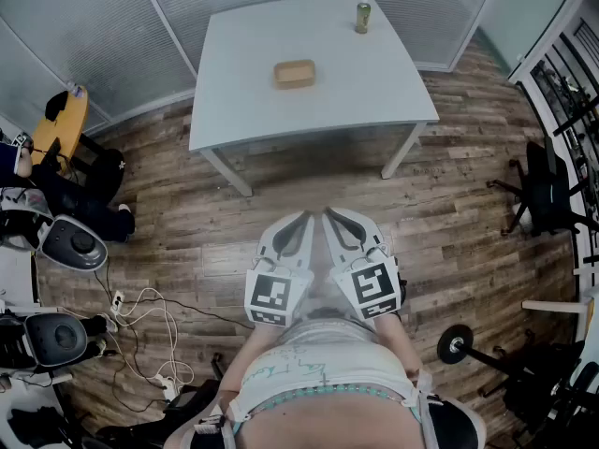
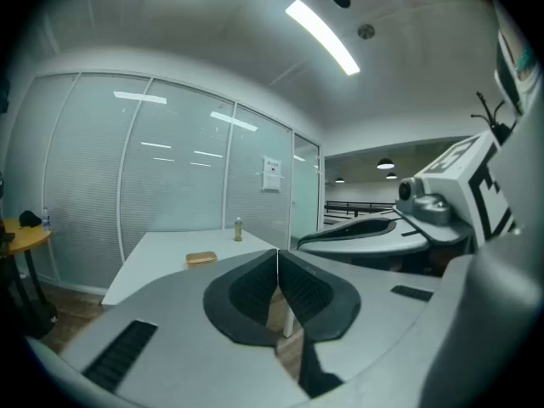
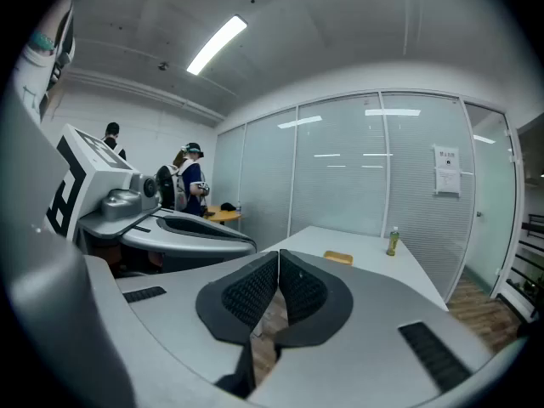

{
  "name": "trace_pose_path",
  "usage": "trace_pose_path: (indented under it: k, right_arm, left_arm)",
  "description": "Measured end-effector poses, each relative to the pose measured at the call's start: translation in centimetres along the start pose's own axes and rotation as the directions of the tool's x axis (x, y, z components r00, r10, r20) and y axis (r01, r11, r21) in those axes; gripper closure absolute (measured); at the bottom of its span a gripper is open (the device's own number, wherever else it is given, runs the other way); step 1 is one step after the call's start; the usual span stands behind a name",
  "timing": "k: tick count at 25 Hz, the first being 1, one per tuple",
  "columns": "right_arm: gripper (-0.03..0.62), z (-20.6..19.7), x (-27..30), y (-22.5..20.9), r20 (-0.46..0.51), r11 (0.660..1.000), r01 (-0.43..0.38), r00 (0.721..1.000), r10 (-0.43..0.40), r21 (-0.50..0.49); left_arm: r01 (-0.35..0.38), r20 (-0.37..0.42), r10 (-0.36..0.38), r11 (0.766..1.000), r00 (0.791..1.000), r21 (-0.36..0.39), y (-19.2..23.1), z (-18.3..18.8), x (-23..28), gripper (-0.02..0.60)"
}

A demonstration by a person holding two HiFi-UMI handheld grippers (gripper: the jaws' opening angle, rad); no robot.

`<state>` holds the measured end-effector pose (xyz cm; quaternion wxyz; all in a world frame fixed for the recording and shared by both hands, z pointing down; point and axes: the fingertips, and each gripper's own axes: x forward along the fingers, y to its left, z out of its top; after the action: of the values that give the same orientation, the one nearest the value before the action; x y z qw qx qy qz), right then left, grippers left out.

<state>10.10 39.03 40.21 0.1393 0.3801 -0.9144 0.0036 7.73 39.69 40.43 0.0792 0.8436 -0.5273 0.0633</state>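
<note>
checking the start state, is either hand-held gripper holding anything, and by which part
Nothing is held: the left hand-held gripper and the right hand-held gripper both have jaws together with nothing between.

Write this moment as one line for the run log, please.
left claw: shut, empty | right claw: shut, empty | both over floor, apart from white table | on table: wooden tray, green bottle
</note>
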Motion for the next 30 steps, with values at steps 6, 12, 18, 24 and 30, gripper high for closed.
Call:
trace_pose_path:
  k: [6,12,18,24,30]
  right_arm:
    - [0.592,0.6,-0.7,-1.1,0.075,0.998,0.022,0.997,-0.026,0.06]
    - [0.592,0.0,-1.0,-1.9,0.072,0.997,0.001,0.997,-0.007,0.074]
    - [0.592,-1.6,-0.7,-2.4,0.039,0.997,-0.023,0.999,0.02,0.072]
    - [0.592,-1.2,1.0,-2.7,0.054,0.992,-0.057,0.997,0.051,0.116]
    - [0.592,-0.6,5.0,-3.9,0.051,0.994,-0.054,0.997,0.05,0.091]
  left_arm:
    - [-0.003,0.005,0.002,1.0,1.0,0.003,-0.6,0.0,0.3,0.577]
    - [-0.011,0.006,0.011,1.0,1.0,0.006,-1.2,0.0,1.1,0.577]
    - [-0.029,0.019,0.029,1.0,0.999,-0.001,-1.3,0.2,1.2,0.577]
    - [-0.045,0.001,0.045,0.998,0.999,-0.031,0.2,-0.3,2.3,0.577]
    - [-0.037,-0.019,0.036,0.998,0.999,-0.06,3.6,-0.9,5.3,0.577]
